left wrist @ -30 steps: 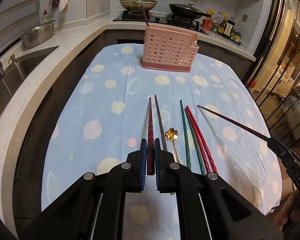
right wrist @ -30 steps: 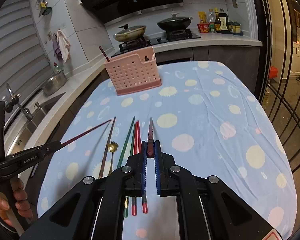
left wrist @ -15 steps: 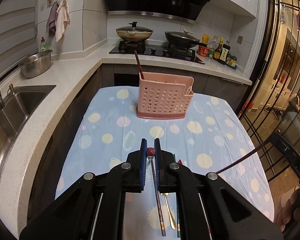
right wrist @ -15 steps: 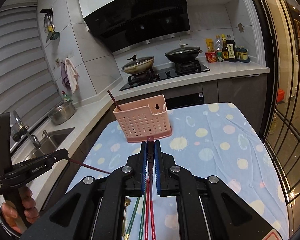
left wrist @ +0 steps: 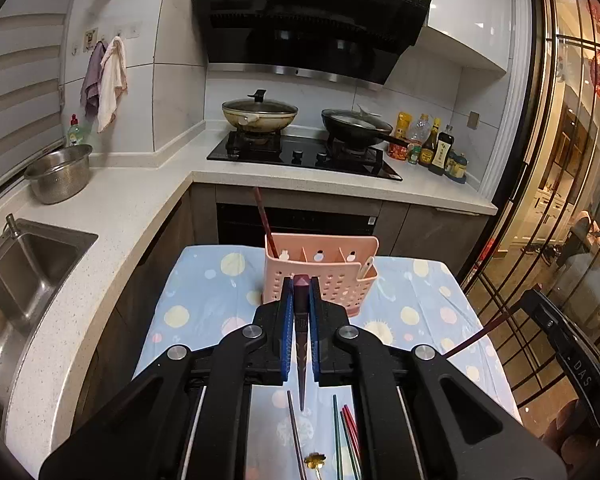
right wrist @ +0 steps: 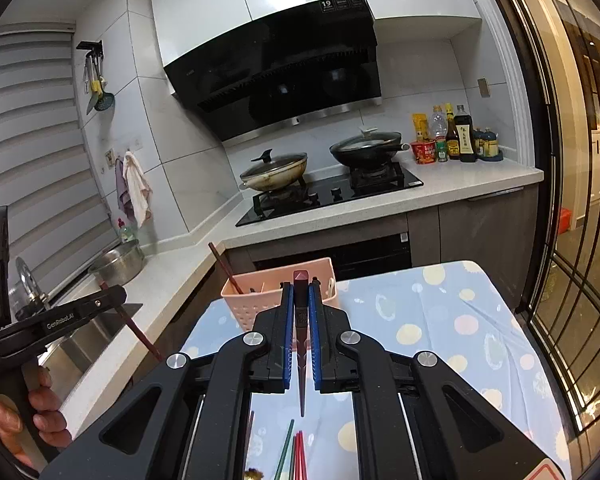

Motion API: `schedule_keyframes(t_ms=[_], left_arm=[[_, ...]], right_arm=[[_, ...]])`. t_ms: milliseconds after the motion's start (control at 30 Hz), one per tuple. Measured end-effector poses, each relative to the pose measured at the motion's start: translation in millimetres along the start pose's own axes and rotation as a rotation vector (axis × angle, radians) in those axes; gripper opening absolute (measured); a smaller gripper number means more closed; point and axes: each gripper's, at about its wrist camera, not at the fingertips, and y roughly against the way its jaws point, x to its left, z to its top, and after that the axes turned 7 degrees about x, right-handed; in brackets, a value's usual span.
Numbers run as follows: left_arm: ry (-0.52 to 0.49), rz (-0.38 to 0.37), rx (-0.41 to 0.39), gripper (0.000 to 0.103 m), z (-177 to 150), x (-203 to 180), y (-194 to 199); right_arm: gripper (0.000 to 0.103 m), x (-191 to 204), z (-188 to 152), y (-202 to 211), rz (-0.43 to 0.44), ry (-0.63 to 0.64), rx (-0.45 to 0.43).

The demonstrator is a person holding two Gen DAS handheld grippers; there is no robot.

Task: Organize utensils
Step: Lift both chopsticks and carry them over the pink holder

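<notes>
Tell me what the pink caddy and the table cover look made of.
Pink caddy: apparently molded plastic, matte, with thin perforated walls. Table cover: soft sheet, cloth or vinyl, printed with pastel planets; it wrinkles and drapes over the edge, with a slight sheen.

Pink holder point(left wrist: 320, 276) perforated matt plastic; table cloth point(left wrist: 204, 312) soft printed fabric; steel bowl point(left wrist: 59, 174) brushed metal; range hood point(left wrist: 308, 20) glossy black glass

In the left wrist view, the utensil caddy point(left wrist: 320, 276) stands at frame centre on the bench point(left wrist: 204, 312), one chopstick point(left wrist: 265, 220) leaning in its left compartment. Loose chopsticks point(left wrist: 342, 436) lie at the bottom centre. The sink point(left wrist: 24, 264) sits at the left edge, the stove point(left wrist: 304, 156) above centre.
</notes>
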Motion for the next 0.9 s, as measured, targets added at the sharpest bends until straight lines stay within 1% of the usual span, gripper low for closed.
schedule_keyframes(t_ms=[133, 367, 567, 600, 767, 900], left_arm=[[-0.014, -0.001, -0.042, 0.007, 23.5, -2.5, -6.2], [-0.019, 0.007, -0.124, 0.007, 66.7, -4.2, -16.1], [-0.017, 0.013, -0.22, 0.007, 104.3, -6.2, -16.4], [-0.016, 0.01, -0.237, 0.007, 110.1, -6.9, -18.8], [-0.031, 0.036, -0.269, 0.007, 125.1, -14.0, -37.8], [-0.044, 0.055, -0.286, 0.007, 129.2, -16.5, -54.3]], right_arm=[[0.007, 0.8, 16.7, -11.1, -0.001, -0.004, -0.056], [0.007, 0.7, 57.0, -36.1, -0.029, -0.003, -0.143], [0.007, -3.0, 83.5, -61.9, -0.057, -0.016, -0.201], [0.007, -4.8, 85.7, -67.8, -0.056, -0.023, -0.205], [0.007, -10.4, 89.8, -95.9, -0.041, -0.053, -0.199], [0.007, -6.6, 89.0, -119.2, -0.043, -0.037, -0.164]])
